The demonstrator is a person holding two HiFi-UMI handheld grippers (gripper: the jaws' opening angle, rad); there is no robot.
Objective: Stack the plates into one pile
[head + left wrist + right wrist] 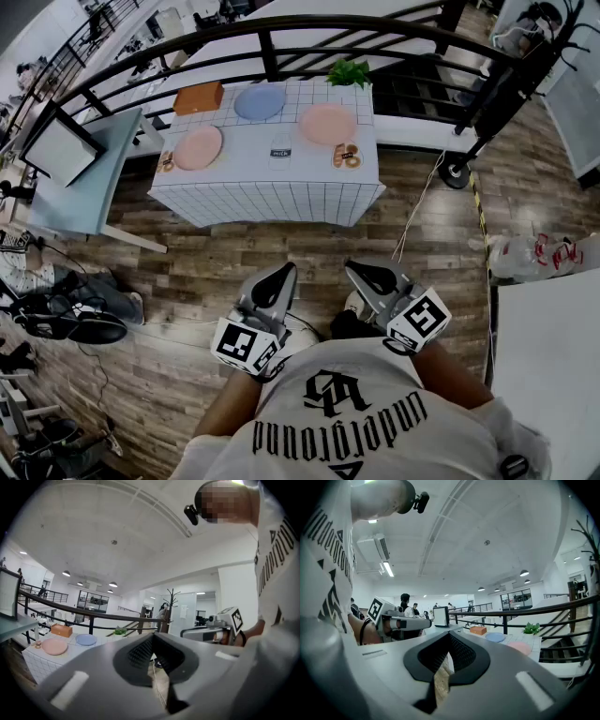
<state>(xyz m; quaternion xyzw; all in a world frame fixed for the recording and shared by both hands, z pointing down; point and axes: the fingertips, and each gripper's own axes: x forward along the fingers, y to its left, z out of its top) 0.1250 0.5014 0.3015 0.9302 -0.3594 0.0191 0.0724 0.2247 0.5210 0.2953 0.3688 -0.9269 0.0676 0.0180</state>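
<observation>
Three plates lie apart on the white grid-cloth table [272, 197]: a pink plate [198, 147] at the left, a blue plate [259, 101] at the back and a second pink plate [327, 123] at the right. Both grippers are held close to the person's chest, far short of the table. My left gripper [277, 279] is shut and empty, and so is my right gripper [364, 272]. The left gripper view shows its jaws [153, 654] closed, with the pink plate [54, 646] and blue plate [86, 640] far off. In the right gripper view the closed gripper [449, 645] points towards the blue plate [495, 637].
The table also holds an orange box [199, 97], a potted plant [349, 72], a milk carton [280, 150] and pastries [347, 156]. A dark railing [281, 37] runs behind it. A desk with a monitor [61, 150] stands left, with shoes [84, 328] on the wood floor.
</observation>
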